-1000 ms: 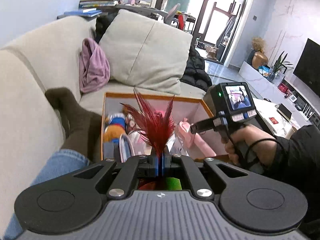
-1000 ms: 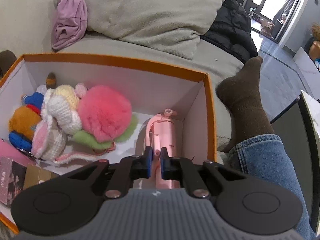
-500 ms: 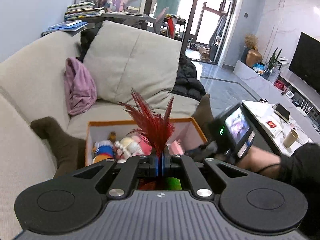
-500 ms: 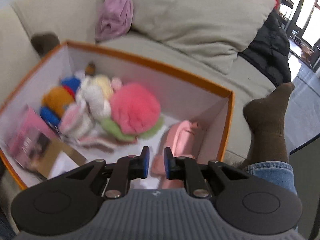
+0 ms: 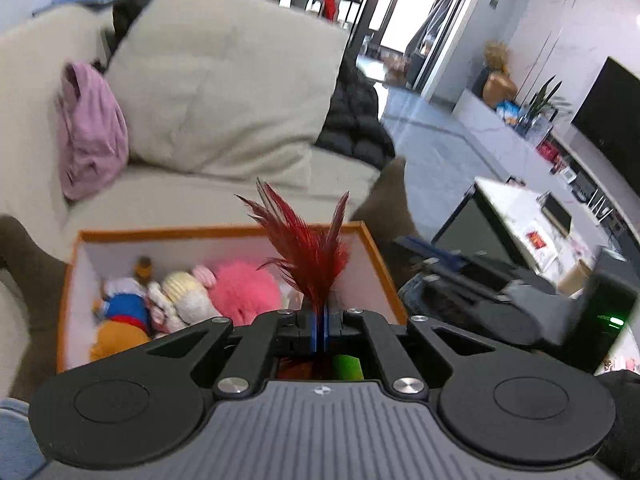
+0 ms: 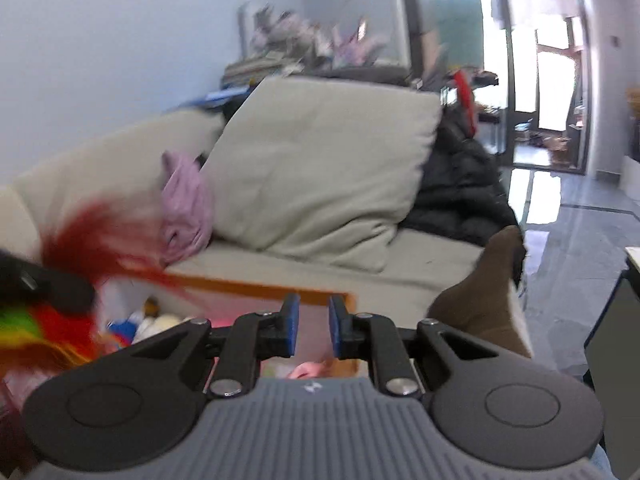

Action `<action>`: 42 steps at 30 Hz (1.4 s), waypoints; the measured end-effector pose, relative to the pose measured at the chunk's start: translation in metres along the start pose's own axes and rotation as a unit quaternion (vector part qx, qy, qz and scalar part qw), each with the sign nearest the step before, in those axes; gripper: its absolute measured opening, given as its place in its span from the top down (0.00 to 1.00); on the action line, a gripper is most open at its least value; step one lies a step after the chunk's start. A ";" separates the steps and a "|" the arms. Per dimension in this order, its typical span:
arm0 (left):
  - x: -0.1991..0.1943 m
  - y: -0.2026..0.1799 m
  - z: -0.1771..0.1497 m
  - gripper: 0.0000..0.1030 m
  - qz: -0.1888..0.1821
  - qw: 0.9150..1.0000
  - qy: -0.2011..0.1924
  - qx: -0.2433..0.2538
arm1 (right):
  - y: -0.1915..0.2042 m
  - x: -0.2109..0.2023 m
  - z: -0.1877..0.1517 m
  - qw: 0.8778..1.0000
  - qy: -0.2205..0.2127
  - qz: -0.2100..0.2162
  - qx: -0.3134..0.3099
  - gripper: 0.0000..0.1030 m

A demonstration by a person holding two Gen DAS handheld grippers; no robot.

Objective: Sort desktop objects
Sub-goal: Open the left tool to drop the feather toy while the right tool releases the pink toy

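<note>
1. The left gripper (image 5: pixel 319 330) had its jaws clamped together on the stem of a red feather toy (image 5: pixel 310 254). The plume rose straight out from the jaws toward 12 o'clock in the left wrist view, so its long axis ran in line with the fingers.
2. The box (image 5: pixel 224 232), orange-rimmed and white inside, sat on the sofa (image 5: pixel 168 204) just beyond and below the left jaws. Its opening spread from about 9 to 12 o'clock of them.
3. Inside the box, toward 10 o'clock of the left jaws, lay a pink pompom (image 5: pixel 246 288), a cream knitted doll (image 5: pixel 186 294) and a blue and orange plush (image 5: pixel 120 320), touching one another.
4. The right gripper (image 6: pixel 311 326) had its jaws apart with nothing between them. It pointed over the box's far right corner (image 6: pixel 344 300), and a pink item (image 6: pixel 308 370) showed just under it.
5. In the right wrist view the feather (image 6: pixel 92 236) was a blur at 9 o'clock, with green and yellow feathers (image 6: pixel 24 326) at its lower end.
6. Judged from this, the left hand was the one to act, since it held the toy. The box floor lay forward and down from its jaws, and the free space looked to be right of the pompom.
7. A tall plume set in upright might stand above the rim; tipping it flat would probably sit better.
</note>
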State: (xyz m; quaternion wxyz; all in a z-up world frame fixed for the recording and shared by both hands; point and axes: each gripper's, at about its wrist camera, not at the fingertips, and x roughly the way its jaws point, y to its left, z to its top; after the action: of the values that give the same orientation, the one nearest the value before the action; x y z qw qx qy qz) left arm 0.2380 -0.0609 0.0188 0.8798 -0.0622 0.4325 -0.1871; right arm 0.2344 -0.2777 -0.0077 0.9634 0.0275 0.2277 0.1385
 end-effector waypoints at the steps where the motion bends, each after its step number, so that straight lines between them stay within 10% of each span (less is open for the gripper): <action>1: 0.009 0.001 -0.001 0.97 0.001 1.000 0.009 -0.002 | -0.003 -0.001 -0.003 1.000 -0.004 -0.007 -0.001 0.83; 13: 0.050 0.015 -0.011 0.96 0.038 0.997 0.066 -0.007 | -0.010 0.002 -0.014 1.000 0.008 0.005 0.014 0.73; 31: -0.058 -0.003 -0.062 0.95 0.096 0.990 -0.100 -0.023 | 0.042 -0.062 -0.017 0.997 -0.003 0.072 -0.017 0.51; 42: -0.079 0.000 -0.101 0.72 0.144 0.978 -0.152 -0.026 | 0.073 -0.093 -0.030 0.997 -0.022 0.065 -0.031 0.37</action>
State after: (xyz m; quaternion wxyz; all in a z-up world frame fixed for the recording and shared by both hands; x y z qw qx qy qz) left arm 0.1147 -0.0250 0.0147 0.9510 -0.0502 0.3029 -0.0357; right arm 0.1228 -0.2341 0.0142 0.9575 0.0156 0.1999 0.2074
